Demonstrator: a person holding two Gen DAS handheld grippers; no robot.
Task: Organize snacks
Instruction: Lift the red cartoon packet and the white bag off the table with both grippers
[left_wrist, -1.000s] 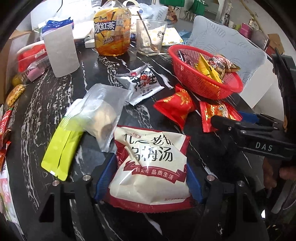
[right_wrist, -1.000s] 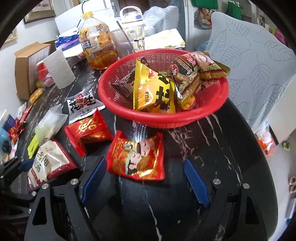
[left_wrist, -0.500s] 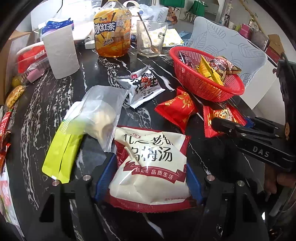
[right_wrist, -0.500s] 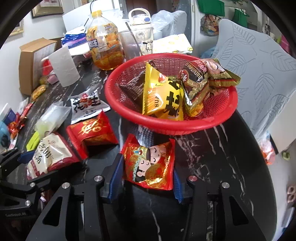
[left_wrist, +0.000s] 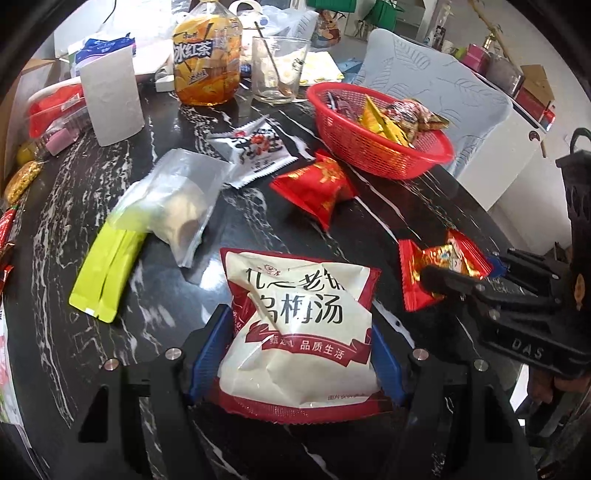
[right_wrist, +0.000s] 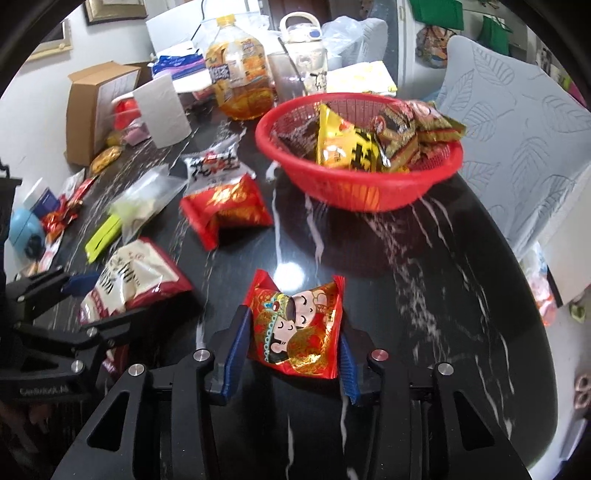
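A: Right, item one: white plastic snack bag with red borders and black characters (left_wrist: 301, 328). Position?

B: Lying flat on the black marble-patterned table (left_wrist: 55, 221), long axis running straight away from the left gripper (left_wrist: 297, 354), printed top edge towards the red plastic mesh basket (left_wrist: 373, 151). Both blue pads (left_wrist: 208, 347) press its sides; the bag bulges between them. Jaws about half spread, clamped on the bag.

A: Item two: small red foil packet with cartoon faces (right_wrist: 297, 332).

B: Between the blue pads (right_wrist: 236, 350) of the right gripper (right_wrist: 291, 356), long axis along the fingers, far corners aimed at the basket (right_wrist: 354, 184). The jaws have just been closing; both pads now meet its edges, gripping it. In the left wrist view it (left_wrist: 439, 269) shows its upper end tilted off the table.

A: Loose stock?

B: Red-and-gold foil pillow pack (left_wrist: 317, 184) just beside the basket; white peanut sachet (left_wrist: 255, 151) behind it; clear zip pouch with pale contents (left_wrist: 173, 206) overlapping a lime-green flat sachet (left_wrist: 107, 273).

A: Basket contents?

B: Yellow packet with black characters (right_wrist: 347, 147), standing on edge; brown-and-gold packets (right_wrist: 413, 129) against the far rim. Basket well apart from both held packs.
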